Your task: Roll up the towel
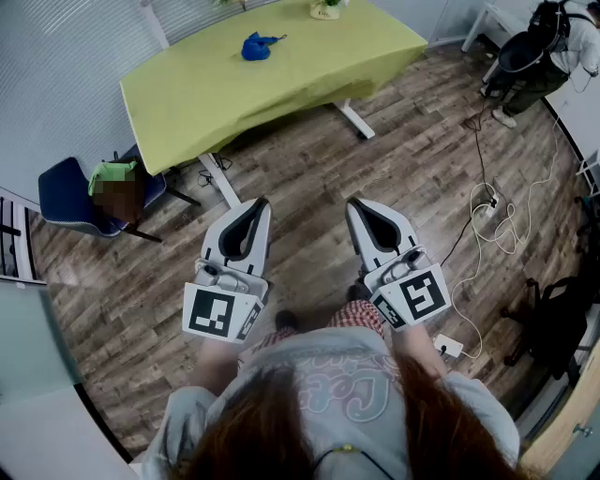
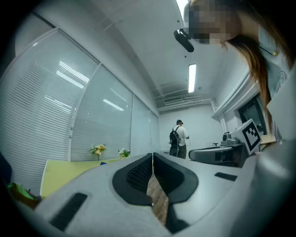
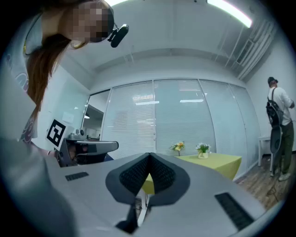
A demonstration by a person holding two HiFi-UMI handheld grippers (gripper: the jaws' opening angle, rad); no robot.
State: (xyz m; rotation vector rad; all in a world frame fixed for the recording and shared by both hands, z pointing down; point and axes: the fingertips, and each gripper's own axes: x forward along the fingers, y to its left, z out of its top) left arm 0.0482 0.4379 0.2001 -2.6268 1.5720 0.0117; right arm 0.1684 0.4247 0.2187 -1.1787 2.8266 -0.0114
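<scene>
We hold both grippers level in front of us above the wood-plank floor [image 1: 309,178], well apart from the table [image 1: 281,94]. Our left gripper [image 1: 255,208] has smooth grey shells that taper to a narrow tip. Its jaws are pressed together with nothing between them, and its black pads [image 2: 138,173] are finely ribbed. Our right gripper [image 1: 362,208] is the same shape and is likewise closed and empty. The towel [image 1: 258,45], a small crumpled heap of soft blue cloth, lies towards the far side of the rectangular table, which is covered in a smooth yellow-green cloth and stands on white legs. A small flower pot [image 1: 326,8] stands at the table's far edge, beyond the towel. A blue chair [image 1: 61,197] sits near the table's left corner. Thin white cables [image 1: 506,225] loop across the floor on our right.
</scene>
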